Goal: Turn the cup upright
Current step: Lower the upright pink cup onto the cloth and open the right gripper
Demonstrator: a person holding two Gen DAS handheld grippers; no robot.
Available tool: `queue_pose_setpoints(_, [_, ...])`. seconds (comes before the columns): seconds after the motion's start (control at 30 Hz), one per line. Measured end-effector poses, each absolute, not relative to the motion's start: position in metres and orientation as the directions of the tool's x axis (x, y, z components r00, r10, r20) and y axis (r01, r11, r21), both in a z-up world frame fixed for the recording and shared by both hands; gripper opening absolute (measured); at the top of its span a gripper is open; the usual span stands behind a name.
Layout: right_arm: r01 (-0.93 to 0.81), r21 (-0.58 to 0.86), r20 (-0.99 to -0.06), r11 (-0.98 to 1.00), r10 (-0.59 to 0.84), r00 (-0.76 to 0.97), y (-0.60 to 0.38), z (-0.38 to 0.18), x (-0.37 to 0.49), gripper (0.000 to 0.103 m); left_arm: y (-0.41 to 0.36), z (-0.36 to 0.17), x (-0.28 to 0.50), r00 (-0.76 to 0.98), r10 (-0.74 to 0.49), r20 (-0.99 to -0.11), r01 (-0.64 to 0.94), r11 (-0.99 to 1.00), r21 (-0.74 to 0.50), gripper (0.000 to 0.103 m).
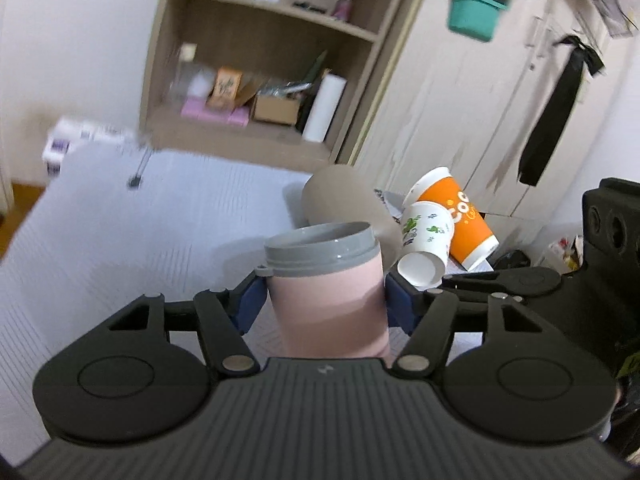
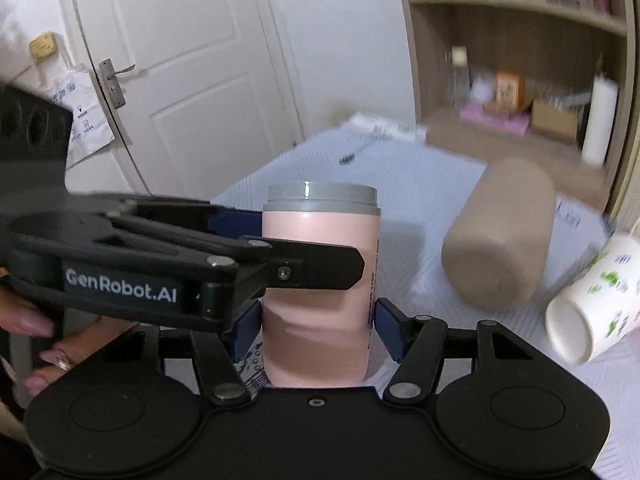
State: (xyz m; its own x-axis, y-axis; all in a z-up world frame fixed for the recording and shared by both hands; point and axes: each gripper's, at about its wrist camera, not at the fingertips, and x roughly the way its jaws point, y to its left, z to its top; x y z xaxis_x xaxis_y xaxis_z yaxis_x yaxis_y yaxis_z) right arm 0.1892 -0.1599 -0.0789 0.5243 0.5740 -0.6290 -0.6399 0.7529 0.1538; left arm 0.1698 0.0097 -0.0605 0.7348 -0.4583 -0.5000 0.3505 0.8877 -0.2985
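Closest to both lenses are the black gripper bodies, and between their blue pads stands the pink cup (image 1: 326,300) with its grey rim up. Largest thing behind is the white ribbed tabletop (image 1: 140,220), with a wooden shelf unit (image 1: 260,60) at the far side. On the tabletop, right and farther off, a beige cylinder (image 2: 500,240) lies on its side; nearer right lies a white printed paper cup (image 2: 588,304) with an orange paper cup (image 1: 460,216) behind it.

My left gripper (image 1: 324,300) is pinching the pink cup just under the grey collar. My right gripper (image 2: 316,326) brackets it lower down; its pads look to be touching the wall, though I cannot tell how firmly.

I judge the cup nearly or fully upright. Risk from here: two grips at different heights could twist it if I release unevenly, tipping it toward the paper cups. Whether its base rests on the tabletop is hidden.
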Motion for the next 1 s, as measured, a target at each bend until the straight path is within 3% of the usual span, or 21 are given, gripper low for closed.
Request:
queue_pose_setpoints(0.3, [-0.591, -0.044, -0.53, 0.806, 0.483, 0.698, -0.147, -0.094, 0.172, 0.067, 0.0, -0.056, 0.159, 0.77, -0.464, -0.438, 0.446, 0.882, -0.149, 0.062])
queue_pose_setpoints(0.5, [-0.551, -0.131, -0.473, 0.824, 0.437, 0.766, -0.144, -0.1, 0.167, 0.067, 0.002, -0.057, 0.164, 0.768, -0.492, -0.409, 0.476, 0.867, -0.148, 0.062])
queue_pose_setpoints(0.7, [-0.542, -0.12, -0.458, 0.832, 0.438, 0.774, -0.149, -0.106, 0.169, 0.067, -0.006, -0.063, 0.163, 0.775, -0.49, -0.4, 0.486, 0.866, -0.119, 0.062])
queue_pose_setpoints(1.0, [-0.514, -0.061, -0.447, 0.856, 0.437, 0.78, -0.153, -0.109, 0.168, 0.067, -0.01, -0.06, 0.167, 0.75, -0.518, -0.412, 0.491, 0.853, -0.177, 0.07])
